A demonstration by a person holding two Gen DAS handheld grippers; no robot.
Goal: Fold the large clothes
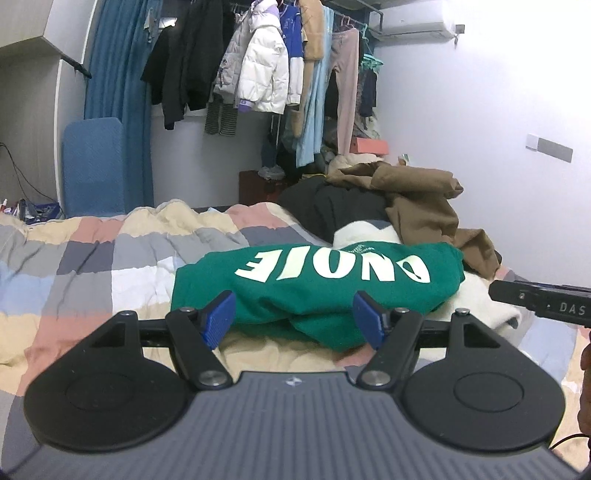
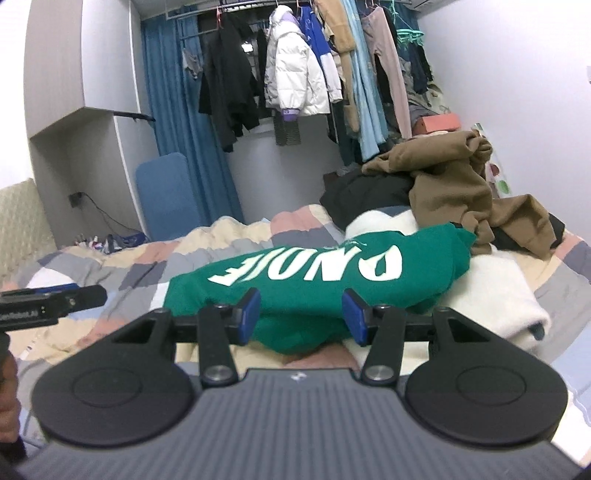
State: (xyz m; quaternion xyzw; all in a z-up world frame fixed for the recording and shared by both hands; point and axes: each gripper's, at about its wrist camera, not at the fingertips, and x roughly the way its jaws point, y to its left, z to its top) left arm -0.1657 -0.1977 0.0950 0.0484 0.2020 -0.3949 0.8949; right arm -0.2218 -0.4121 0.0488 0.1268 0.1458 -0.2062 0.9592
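Green sweatshirt (image 1: pixel 317 291) lies folded on the bed's checked quilt (image 1: pixel 92 266), partly resting on a white fleece garment (image 1: pixel 480 299) to its right. White block lettering across its top face reads upside down from both wrist views; the letters look like "ONOIE" or similar, first letter uncertain. A smaller pale line of print above the big letters is too small to read.

Left gripper (image 1: pixel 297 319): jaws spread wide, blue pads (image 1: pixel 218 319) apart, holding nothing. It points at the near edge of the sweatshirt, level and low over the quilt; whether the pads touch the cloth cannot be told. In the right wrist view its black body shows at the left edge with white print, blurred and unreadable.

Right gripper (image 2: pixel 301 317): also released, pads well apart, nothing between them, aimed at the same near edge of the sweatshirt. In the left wrist view its body enters from the right edge with the letters "DAS", cut off by the frame.

Behind the sweatshirt: a brown garment (image 1: pixel 424 199) heaped over a black garment (image 1: pixel 332 210). Clothes rail (image 2: pixel 258 11) at the back carries a white puffer jacket (image 1: pixel 264 74) among dark coats; blue curtain (image 1: pixel 118 74) at left. Part of a hand shows at the frame edge in each view, mostly cut off.
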